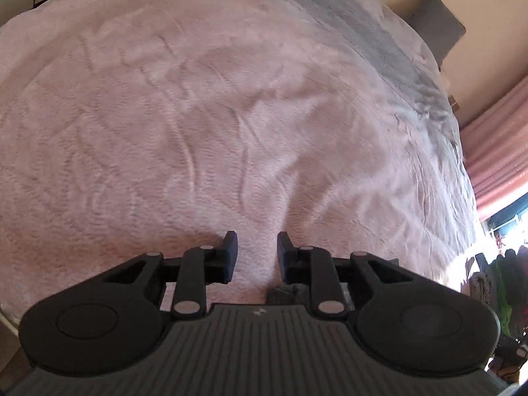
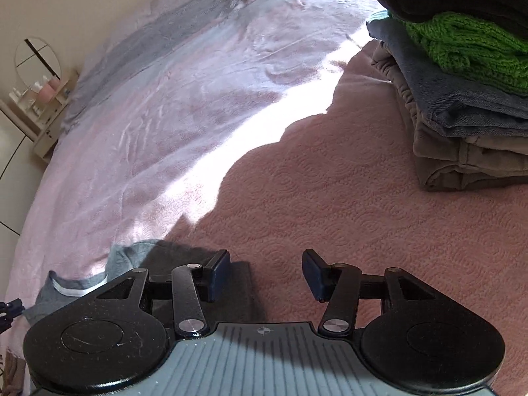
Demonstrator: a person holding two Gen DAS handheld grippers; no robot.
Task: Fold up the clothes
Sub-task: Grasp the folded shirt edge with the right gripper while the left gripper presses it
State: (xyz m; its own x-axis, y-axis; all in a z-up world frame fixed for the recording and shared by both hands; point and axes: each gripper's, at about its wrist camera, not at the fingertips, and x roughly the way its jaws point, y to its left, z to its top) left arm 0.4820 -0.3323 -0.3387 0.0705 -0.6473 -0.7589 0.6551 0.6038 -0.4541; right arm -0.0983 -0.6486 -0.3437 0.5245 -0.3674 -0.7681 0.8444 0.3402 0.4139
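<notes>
**Both grippers empty above the bed, next garment to be taken up**

Nearest the right wrist camera, the right gripper [image 2: 265,272] has its fingers about half open with nothing between them, over the pink bedspread [image 2: 330,198]. Just beside its left finger lies a grey garment [image 2: 132,257], flat and partly in shadow, with a pale neckline showing. The left gripper [image 1: 256,252] shows a narrow gap between its fingers, holding nothing, above bare bedspread; a dark scrap of cloth sits just under its body, too hidden to identify.

By the look of it, one fold is finished and the grey garment is the piece in hand. The next move would call for both grippers to come down on its edges and pinch thin cloth without catching the bedspread.

No container is in view. The stack of folded clothes [image 2: 462,115], topped by a green knit [image 2: 468,49], stands at the far right.
</notes>
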